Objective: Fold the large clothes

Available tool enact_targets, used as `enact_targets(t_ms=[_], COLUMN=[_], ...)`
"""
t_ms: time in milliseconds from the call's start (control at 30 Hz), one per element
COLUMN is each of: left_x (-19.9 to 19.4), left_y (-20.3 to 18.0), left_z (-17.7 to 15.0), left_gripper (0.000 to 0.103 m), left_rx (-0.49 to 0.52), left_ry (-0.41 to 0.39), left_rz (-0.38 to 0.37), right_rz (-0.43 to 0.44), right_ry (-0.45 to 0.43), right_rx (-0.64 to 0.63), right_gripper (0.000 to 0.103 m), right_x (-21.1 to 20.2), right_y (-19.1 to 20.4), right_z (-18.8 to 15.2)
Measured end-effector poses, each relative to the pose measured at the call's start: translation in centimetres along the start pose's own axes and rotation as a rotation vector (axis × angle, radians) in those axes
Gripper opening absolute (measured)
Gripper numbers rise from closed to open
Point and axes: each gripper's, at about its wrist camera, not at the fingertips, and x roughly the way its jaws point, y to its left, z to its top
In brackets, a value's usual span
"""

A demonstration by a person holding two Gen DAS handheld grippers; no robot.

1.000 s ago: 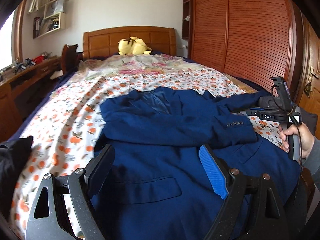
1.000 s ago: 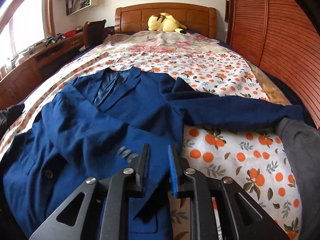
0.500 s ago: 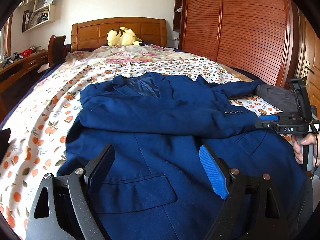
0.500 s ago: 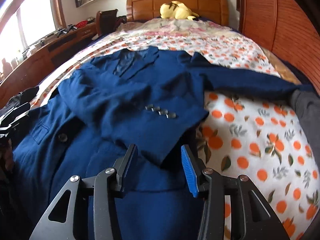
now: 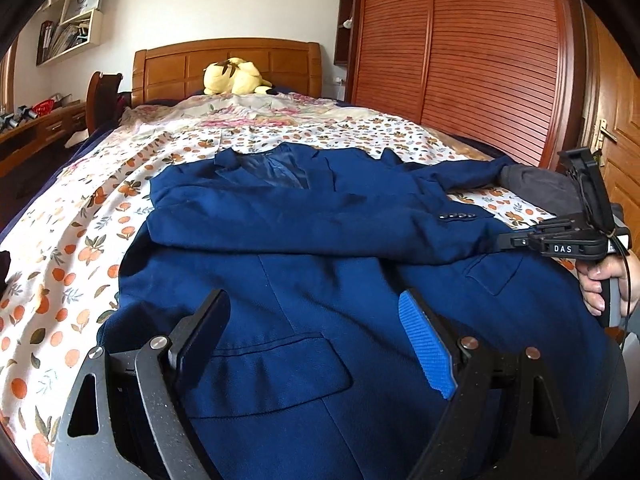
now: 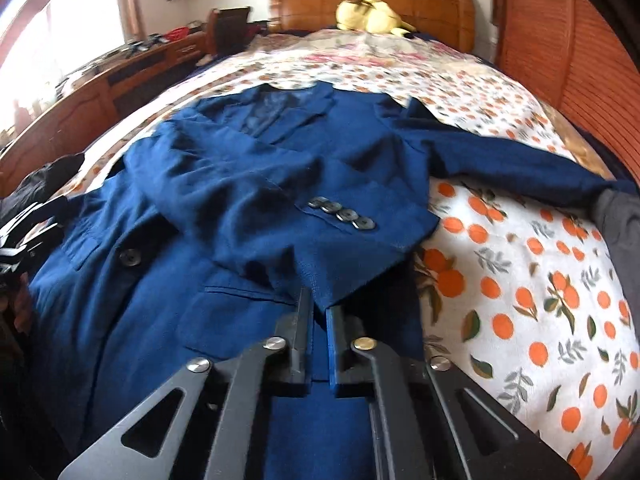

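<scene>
Bottom of the left wrist frame: the left gripper (image 5: 316, 336) is spread wide, black finger on one side, blue pad (image 5: 426, 348) on the other, nothing between them, hovering over the lower front of the navy blazer (image 5: 280, 280). In the right wrist view, low centre, the right gripper (image 6: 318, 320) has its fingers pressed nearly together with blue fabric between them, apparently an edge of the blazer by the folded sleeve cuff (image 6: 340, 216), though the exact contact is blurred. That sleeve lies folded across the chest, its four buttons showing mid-frame. The blazer lies face up across the orange-print bedspread (image 6: 520, 280), collar toward the top of the frame, its other sleeve (image 6: 500, 160) stretched out to the right, ending by a grey garment (image 5: 536, 184) at the right edge. Farther up: a yellow plush toy (image 5: 232, 76) against the wooden headboard (image 5: 224, 64), and a slatted wardrobe (image 5: 480, 60) at upper right.
</scene>
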Motion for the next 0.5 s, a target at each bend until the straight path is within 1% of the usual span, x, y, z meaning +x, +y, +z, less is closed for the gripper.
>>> enact_targets(t_ms=[33, 67, 233, 333, 433, 500], left_x=[-0.2, -0.6, -1.3, -1.6, -1.9, -1.9], left_y=[0.0, 0.0, 0.2, 0.5, 0.8, 0.9], left_z=[0.0, -0.1, 0.0, 0.0, -0.1, -0.2], left_gripper=[0.087, 0.087, 0.087, 0.087, 0.087, 0.087], left_rx=[0.001, 0.002, -0.001, -0.005, -0.016, -0.022], left_ry=[-0.011, -0.023, -0.036, -0.044, -0.050, -0.049], left_rz=[-0.004, -0.012, -0.025, -0.028, -0.051, -0.051], right_rz=[0.015, 0.012, 0.024, 0.029, -0.001, 0.016], right_ry=[-0.010, -0.019, -0.058, -0.074, -0.090, -0.081], right_rx=[-0.009, -0.012, -0.018, -0.027, -0.061, -0.070], right_gripper=[0.002, 0.002, 0.002, 0.002, 0.002, 0.002], right_x=[-0.3, -0.6, -3.2, -4.8, -5.7, -6.0], right_y=[0.3, 0.4, 1.4, 2.3, 3.8, 4.5], right_z=[0.1, 0.2, 0.8, 0.5, -0.1, -0.4])
